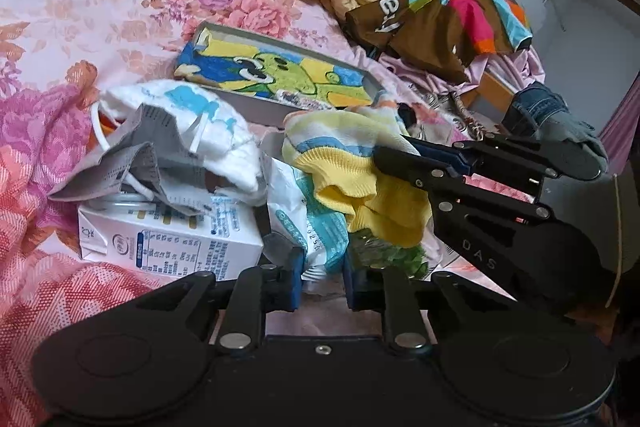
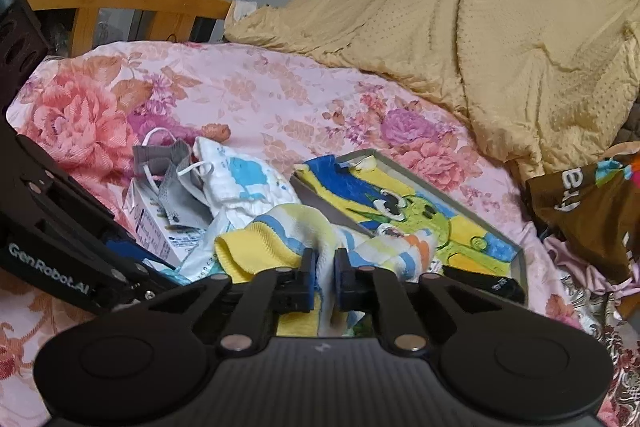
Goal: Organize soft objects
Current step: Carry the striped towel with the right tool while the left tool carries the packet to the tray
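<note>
A yellow, blue and white striped sock lies crumpled on the floral bedspread. My right gripper is shut on a fold of it. My left gripper comes in low from the front, shut on a white plastic packet with teal print beside the sock. A white cloth with blue patches and a grey face mask lie to the left of it.
A white milk carton sits under the mask. Behind the sock is a grey tray holding a cartoon towel. A brown multicoloured garment lies at the right, and a yellow quilt is heaped behind.
</note>
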Action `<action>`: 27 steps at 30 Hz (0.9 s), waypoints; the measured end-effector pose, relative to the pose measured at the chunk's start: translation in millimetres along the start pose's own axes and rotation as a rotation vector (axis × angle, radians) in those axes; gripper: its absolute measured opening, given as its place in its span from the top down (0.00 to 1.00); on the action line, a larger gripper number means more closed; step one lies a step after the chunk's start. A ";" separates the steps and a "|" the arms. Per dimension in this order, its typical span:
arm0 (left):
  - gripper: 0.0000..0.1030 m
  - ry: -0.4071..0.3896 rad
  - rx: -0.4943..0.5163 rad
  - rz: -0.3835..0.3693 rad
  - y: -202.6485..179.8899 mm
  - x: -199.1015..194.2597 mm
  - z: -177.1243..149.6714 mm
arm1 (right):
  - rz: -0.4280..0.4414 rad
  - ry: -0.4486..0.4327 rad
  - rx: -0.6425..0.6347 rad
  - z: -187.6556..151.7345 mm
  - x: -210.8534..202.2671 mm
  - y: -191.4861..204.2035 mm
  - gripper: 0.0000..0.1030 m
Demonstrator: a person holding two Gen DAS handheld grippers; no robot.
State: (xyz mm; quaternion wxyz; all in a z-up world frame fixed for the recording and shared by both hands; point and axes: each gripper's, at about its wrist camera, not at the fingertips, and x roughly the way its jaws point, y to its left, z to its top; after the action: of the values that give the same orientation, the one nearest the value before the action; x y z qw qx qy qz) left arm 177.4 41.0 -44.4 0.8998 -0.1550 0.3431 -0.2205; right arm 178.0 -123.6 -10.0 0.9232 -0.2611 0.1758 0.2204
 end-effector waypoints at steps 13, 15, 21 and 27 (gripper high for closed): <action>0.81 -0.122 0.040 0.006 -14.9 -29.5 5.5 | -0.107 -0.090 0.010 1.6 -26.8 -15.2 0.92; 0.81 -0.151 0.055 0.010 -18.5 -34.7 6.8 | -0.122 -0.105 0.004 2.9 -29.8 -16.6 0.92; 0.81 -0.164 0.055 0.000 -21.5 -35.1 13.2 | -0.150 -0.147 -0.003 10.9 -35.4 -26.3 0.92; 0.81 -0.170 0.026 -0.011 -17.3 -34.2 28.9 | -0.156 -0.172 0.027 25.0 -33.0 -50.5 0.92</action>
State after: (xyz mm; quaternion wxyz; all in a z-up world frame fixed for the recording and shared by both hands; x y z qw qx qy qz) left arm 169.3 47.1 2.5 0.9263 -0.1633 0.2618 -0.2161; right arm 180.7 -158.8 45.1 0.9526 -0.2419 0.0780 0.1670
